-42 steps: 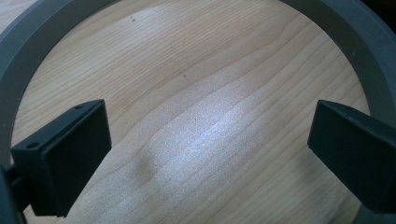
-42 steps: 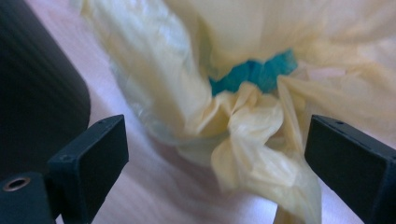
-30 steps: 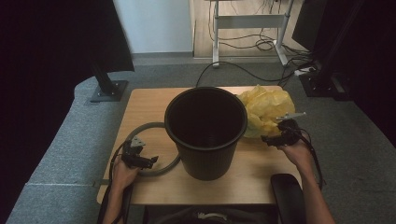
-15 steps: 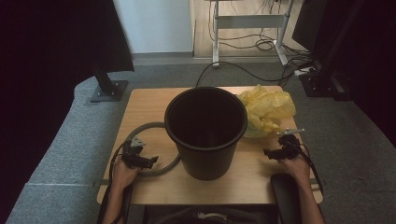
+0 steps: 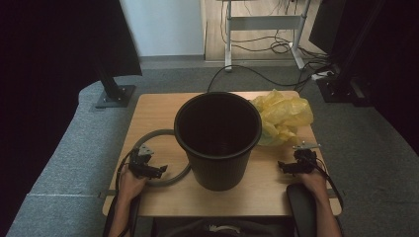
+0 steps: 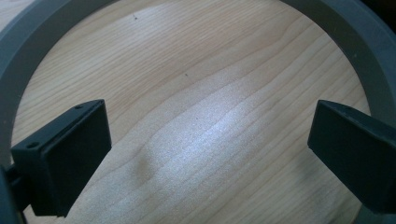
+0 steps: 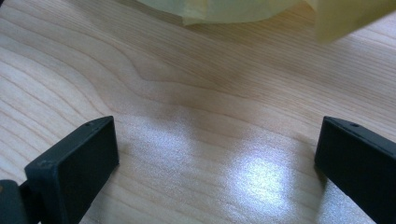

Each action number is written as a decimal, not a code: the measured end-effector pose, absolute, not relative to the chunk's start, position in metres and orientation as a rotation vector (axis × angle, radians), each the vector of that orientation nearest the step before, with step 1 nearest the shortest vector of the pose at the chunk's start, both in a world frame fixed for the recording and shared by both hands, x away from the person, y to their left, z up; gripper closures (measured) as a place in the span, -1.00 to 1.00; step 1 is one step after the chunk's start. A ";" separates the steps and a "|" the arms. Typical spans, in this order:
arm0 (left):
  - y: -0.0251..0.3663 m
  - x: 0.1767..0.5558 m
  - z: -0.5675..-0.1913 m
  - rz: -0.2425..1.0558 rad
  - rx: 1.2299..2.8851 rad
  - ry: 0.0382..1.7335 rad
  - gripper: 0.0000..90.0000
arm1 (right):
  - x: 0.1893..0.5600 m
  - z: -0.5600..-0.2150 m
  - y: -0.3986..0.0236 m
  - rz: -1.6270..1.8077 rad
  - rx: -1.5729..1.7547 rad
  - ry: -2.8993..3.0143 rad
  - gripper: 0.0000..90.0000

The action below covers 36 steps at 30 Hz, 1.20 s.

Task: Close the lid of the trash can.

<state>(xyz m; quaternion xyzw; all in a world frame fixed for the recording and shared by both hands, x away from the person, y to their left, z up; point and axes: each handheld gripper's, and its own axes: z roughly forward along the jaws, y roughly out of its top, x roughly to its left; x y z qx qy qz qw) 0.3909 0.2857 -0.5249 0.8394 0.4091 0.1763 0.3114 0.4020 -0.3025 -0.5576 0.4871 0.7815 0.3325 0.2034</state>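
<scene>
The grey ring (image 5: 163, 163) lies flat on the bench (image 5: 153, 111), touching the black bucket's (image 5: 217, 140) left side, with the left tongs (image 5: 157, 172) spread wide and empty over it. The right tongs (image 5: 285, 167), whose jaws have just been opening with nothing between them, sit low over bare wood near the crumpled yellow bag (image 5: 281, 116) beside the bucket.

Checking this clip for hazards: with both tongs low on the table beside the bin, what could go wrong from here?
The black bin stands between the open left tongs and open right tongs; a sideways swing could tip it. The grey ring lies partly under the bin and could drag it. The yellow bag is crumpled, so a grab may slip.
</scene>
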 end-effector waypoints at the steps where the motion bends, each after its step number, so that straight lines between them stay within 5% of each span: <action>1: 0.286 0.391 -0.525 0.468 2.207 1.082 -1.00 | 0.402 -0.558 -0.303 0.928 1.359 2.181 -1.00; 18: 0.320 0.414 -0.504 0.507 2.121 1.165 -1.00 | 0.402 -0.558 -0.302 0.928 1.360 2.180 -1.00; 36: 0.347 0.441 -0.543 0.468 2.151 1.324 -1.00 | 0.401 -0.558 -0.302 0.926 1.358 2.180 -1.00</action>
